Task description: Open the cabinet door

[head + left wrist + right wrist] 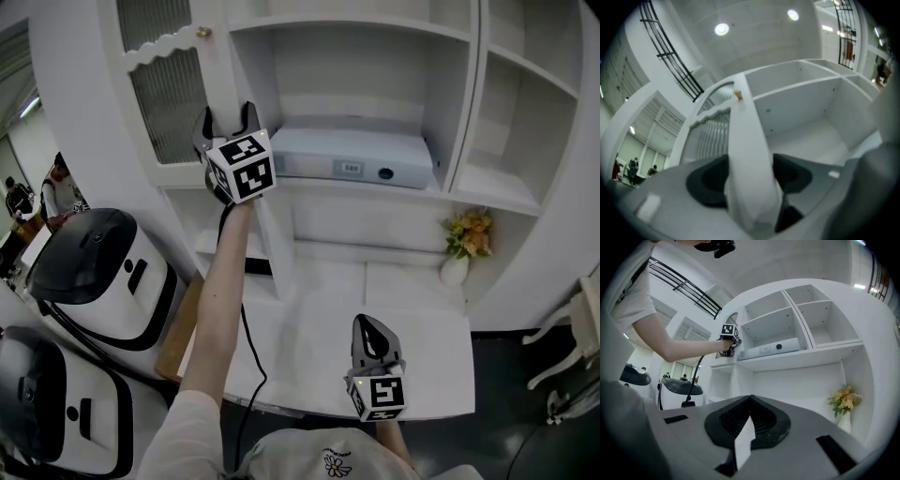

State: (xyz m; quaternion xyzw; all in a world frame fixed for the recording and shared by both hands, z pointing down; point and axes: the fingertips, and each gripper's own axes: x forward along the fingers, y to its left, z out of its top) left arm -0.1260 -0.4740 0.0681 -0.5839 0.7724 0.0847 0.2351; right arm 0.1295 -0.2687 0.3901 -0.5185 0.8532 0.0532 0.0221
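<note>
The white cabinet door, with ribbed glass and a small brass knob, stands swung out to the left of the cabinet. My left gripper is raised at the door's free edge, which runs up between its two dark pads; the jaws stand wide, and I see no firm press on the edge. The knob is higher up on that edge. My right gripper hangs low over the white counter with its jaws shut and nothing in them. From the right gripper view the left gripper is at the door.
A flat grey box lies on the exposed shelf. A small vase of yellow flowers stands at the counter's right. White appliances with black lids stand at the left, and a black cable trails down. People stand far off at the left.
</note>
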